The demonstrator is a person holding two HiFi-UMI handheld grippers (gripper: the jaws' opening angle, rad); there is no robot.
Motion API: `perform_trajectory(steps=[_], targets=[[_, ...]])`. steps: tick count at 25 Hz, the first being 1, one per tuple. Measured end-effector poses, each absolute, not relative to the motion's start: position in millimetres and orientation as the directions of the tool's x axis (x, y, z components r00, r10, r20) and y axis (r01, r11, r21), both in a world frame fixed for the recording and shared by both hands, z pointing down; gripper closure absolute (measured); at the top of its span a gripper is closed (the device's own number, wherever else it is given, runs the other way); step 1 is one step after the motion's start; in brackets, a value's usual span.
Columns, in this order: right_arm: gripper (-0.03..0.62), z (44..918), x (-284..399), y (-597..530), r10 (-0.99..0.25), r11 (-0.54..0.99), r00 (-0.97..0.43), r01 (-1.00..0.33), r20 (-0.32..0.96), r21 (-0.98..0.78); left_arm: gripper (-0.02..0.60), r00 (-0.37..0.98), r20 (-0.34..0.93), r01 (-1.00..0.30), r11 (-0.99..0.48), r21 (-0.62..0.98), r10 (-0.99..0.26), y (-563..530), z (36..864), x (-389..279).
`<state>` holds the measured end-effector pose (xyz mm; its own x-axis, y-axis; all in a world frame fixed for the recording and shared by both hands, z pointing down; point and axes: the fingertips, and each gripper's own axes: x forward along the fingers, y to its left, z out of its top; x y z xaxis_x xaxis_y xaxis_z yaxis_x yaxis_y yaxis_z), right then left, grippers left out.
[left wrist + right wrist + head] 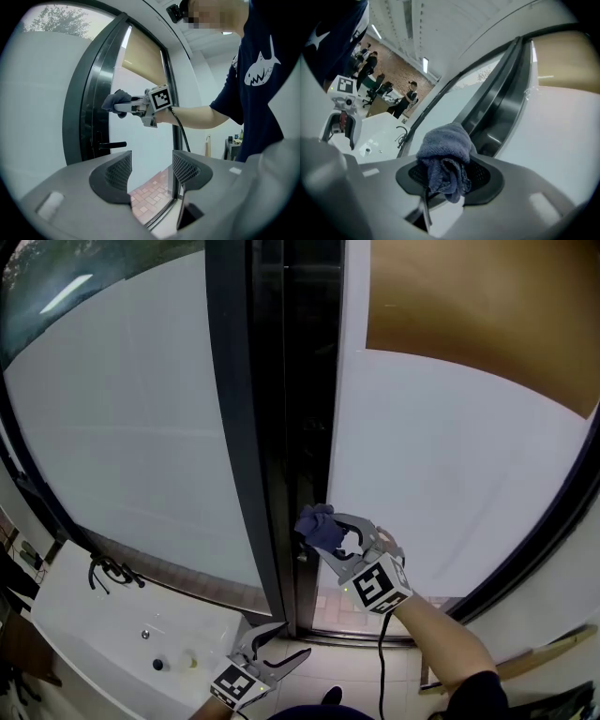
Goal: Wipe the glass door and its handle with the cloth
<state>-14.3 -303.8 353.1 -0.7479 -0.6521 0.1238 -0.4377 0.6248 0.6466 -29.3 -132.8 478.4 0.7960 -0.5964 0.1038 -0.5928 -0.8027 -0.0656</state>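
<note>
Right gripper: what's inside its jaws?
A bunched blue-grey cloth, clamped in the right gripper. It covers much of both pads, and hides whether it touches the dark door frame behind.

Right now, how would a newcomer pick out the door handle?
Find the dark door frame edging the white glass. Low on it, below the right claw and its cloth, a black handle sticks out sideways. It is the only horizontal bar there.

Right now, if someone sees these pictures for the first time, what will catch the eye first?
The blue-grey cloth, clamped in the right gripper, stands out first, held up at the dark door frame beside the frosted glass door. Lower down, the left gripper hangs open and empty near a white sink.
</note>
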Motion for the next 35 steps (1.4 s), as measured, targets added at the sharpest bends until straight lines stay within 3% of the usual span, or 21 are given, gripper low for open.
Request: perform_trajectory(steps=[9, 19, 35], targets=[[0.421, 358.1, -46.8, -365.6, -0.656, 0.592, -0.724, -0.321, 0.212, 0.739, 0.313, 0.784, 0.096, -0.61, -0.79, -0.062, -0.613, -149.0, 476.4, -30.7], [0.422, 381.9, -53.4, -387.9, -0.729, 0.414, -0.632, -0.104, 0.261, 0.904, 0.313, 0.787, 0.101, -0.607, -0.793, -0.05, -0.609, -156.3, 483.9, -28.6], [0.424, 389.1, 19.7, -394.6, -0.799, 0.442, -0.533, -0.205, 0.279, 0.873, 0.313, 0.798, 0.101, -0.591, -0.804, -0.064, -0.595, -150.4, 478.3, -30.2]])
